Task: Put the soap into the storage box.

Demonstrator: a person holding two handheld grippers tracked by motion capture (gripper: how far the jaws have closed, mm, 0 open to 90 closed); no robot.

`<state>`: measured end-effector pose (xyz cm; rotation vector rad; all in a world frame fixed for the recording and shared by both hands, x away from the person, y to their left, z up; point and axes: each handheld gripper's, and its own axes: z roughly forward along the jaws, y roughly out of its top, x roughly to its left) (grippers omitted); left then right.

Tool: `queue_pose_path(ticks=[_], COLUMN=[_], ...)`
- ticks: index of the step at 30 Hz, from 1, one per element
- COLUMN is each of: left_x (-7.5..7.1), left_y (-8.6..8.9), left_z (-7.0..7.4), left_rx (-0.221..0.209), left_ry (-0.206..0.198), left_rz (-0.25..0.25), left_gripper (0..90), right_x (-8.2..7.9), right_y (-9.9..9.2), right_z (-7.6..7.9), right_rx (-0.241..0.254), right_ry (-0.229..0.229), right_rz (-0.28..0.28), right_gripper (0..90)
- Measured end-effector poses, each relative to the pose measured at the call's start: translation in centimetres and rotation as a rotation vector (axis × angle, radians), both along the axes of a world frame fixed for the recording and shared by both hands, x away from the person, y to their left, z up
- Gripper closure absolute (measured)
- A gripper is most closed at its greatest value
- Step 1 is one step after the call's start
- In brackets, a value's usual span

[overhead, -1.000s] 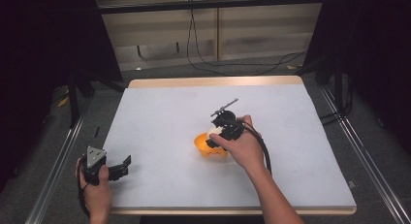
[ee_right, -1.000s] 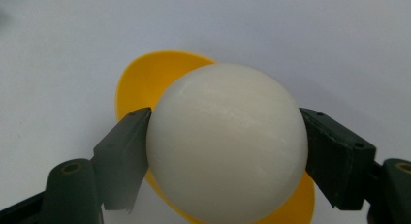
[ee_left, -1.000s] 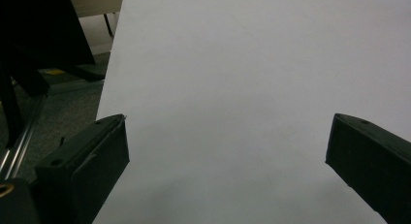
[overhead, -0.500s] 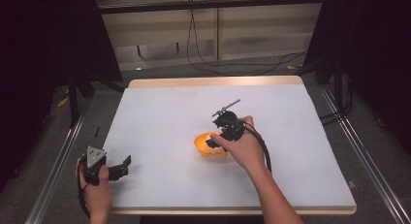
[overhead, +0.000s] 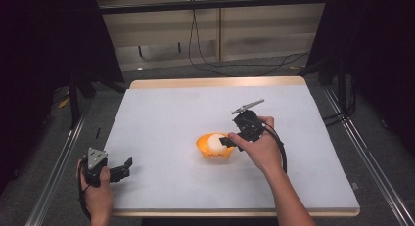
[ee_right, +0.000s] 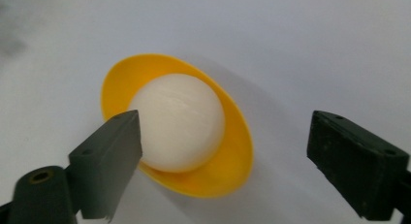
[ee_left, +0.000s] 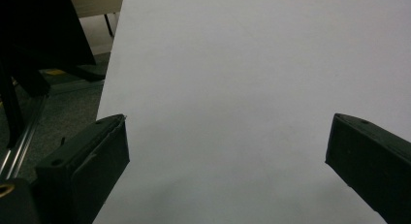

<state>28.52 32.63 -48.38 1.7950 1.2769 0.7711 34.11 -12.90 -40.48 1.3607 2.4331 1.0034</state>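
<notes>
A: Eyes on the high view. Your right gripper (overhead: 228, 141) sits centre-right of frame, tips just at the right rim of the yellow bowl (overhead: 214, 153), which lies to its left in frame.

B: And the white ball (overhead: 214, 142)?

A: In the bowl, dead centre. In the right gripper view the ball (ee_right: 177, 128) fills most of the bowl (ee_right: 231, 156), left-centre of frame. Your right gripper (ee_right: 223, 144) has just been opening its jaws, and nothing's pinched between them. The left-hand jaw stands in front of the ball's edge; touching or not, can't tell. The right-hand jaw is well apart, over bare table.

B: So ball's off-centre to the jaws?

A: Yep, toward the left-hand jaw. Ball's round, so no long axis to line up. The bowl rim reads as an oval from this angle.

B: Which hand's nearer?

A: Right, easily. Your left gripper (overhead: 120, 169) is parked lower left of the high view, at the table (overhead: 303, 177) edge, well apart from the bowl.

B: Its jaws?

A: Wide, per the left gripper view (ee_left: 228, 151). Just white tabletop between them, holding nothing.
</notes>
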Motion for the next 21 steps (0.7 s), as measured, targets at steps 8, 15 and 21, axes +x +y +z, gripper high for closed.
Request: queue_pose_path(ticks=[8,15,21], left_x=[0.0,0.0,0.1], left_y=[0.0,0.0,0.0], left_z=[0.0,0.0,0.0], left_rx=[0.001,0.001,-0.004], left_ry=[0.001,0.003,0.005], left_rz=[0.000,-0.001,0.002], left_gripper=[1.7,1.8,1.7], right_x=[-0.8,-1.5,-2.0], right_y=[-3.0,-5.4,-7.2], right_z=[-0.5,-0.9,-1.4], right_rx=[0.016,0.025,0.024], right_ry=[-0.038,-0.051,-0.054], right_rz=[-0.036,-0.069,-0.098], right_gripper=[3.4,1.3,0.8])
